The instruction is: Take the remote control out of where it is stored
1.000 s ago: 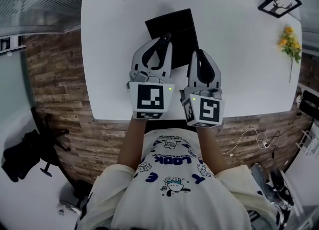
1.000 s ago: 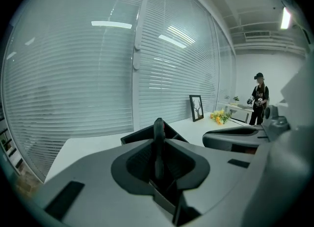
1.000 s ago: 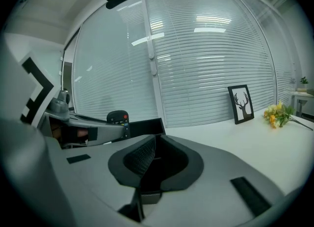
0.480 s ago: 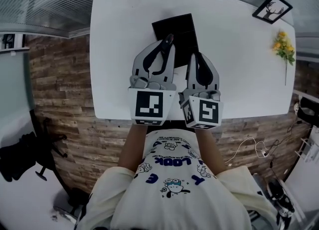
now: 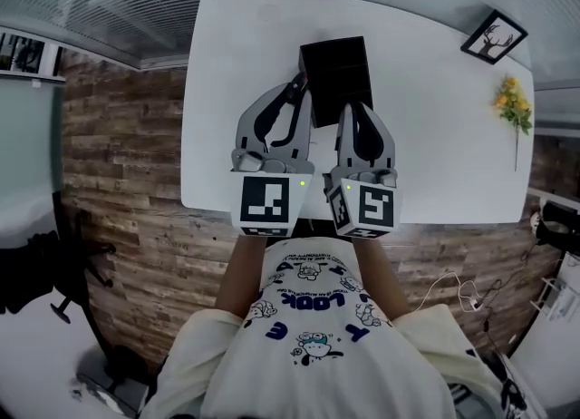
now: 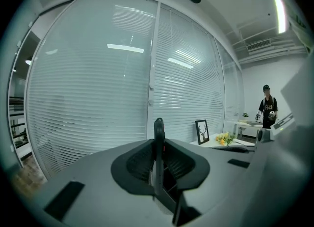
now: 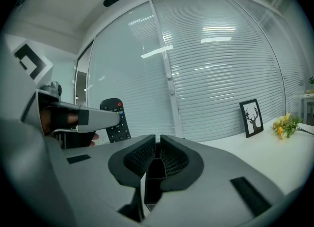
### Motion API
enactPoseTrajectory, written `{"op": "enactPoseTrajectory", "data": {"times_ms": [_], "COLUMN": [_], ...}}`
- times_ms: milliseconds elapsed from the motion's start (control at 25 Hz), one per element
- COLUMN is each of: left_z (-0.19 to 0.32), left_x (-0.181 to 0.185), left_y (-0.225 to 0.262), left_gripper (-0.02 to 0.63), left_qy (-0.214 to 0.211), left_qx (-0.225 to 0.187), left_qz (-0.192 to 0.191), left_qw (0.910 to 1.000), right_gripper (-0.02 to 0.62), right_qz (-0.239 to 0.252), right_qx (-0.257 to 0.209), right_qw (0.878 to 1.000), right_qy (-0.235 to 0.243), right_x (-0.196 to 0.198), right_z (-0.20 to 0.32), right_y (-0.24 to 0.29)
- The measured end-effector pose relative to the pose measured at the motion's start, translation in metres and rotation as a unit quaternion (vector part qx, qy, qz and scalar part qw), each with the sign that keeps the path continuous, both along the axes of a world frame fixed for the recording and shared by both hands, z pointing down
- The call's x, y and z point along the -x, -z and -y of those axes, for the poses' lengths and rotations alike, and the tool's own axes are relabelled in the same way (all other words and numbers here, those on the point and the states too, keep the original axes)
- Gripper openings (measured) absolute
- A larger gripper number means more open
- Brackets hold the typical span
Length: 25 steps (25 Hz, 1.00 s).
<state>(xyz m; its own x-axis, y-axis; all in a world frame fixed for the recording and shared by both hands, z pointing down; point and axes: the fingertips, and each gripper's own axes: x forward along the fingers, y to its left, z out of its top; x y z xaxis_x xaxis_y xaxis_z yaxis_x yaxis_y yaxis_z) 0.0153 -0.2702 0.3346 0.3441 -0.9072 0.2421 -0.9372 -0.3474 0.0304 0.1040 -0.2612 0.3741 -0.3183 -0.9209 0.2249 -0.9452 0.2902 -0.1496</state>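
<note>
Both my forearms reach forward side by side from my body, over the near edge of the white table (image 5: pixel 435 136). Each gripper points ahead and slightly downward, its marker cube facing up.

My left gripper (image 5: pixel 299 87) is clamped on the slim black remote control (image 7: pixel 114 118). The remote stands edge-on between the pads, and its button end with the red key sticks out past the fingertips, in the air above the table.

My right gripper (image 7: pixel 157 145) sits just beside it. Its jaws are drawn almost together, with nothing between them.

Ahead of both grippers, the flat black rectangular box (image 5: pixel 340 68) lies on the table. From above, the remote's tip overlaps the box's left edge, but it looks raised clear of it; I can't be certain.
</note>
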Motion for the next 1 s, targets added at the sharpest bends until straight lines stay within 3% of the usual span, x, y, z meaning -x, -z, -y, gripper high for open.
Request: {"op": "enactPoseTrajectory", "data": {"times_ms": [520,1000], "left_z": [-0.042,-0.052], "left_x": [0.052,0.059], "left_y": [-0.005,-0.012], "left_gripper": [0.067,0.067], "left_qy": [0.076,0.095], "left_qx": [0.004,0.009], "left_qz": [0.011,0.015], "left_qw": [0.997,0.9953], "right_gripper": [0.049,0.048], "right_qz": [-0.001,-0.006], "right_qx": [-0.018,-0.019], "right_qw": [0.999,0.997], "right_qy": [0.047,0.073], "right_x": [0.037,0.048], "right_z": [-0.019,-0.024], "right_y": [0.017,0.021]}}
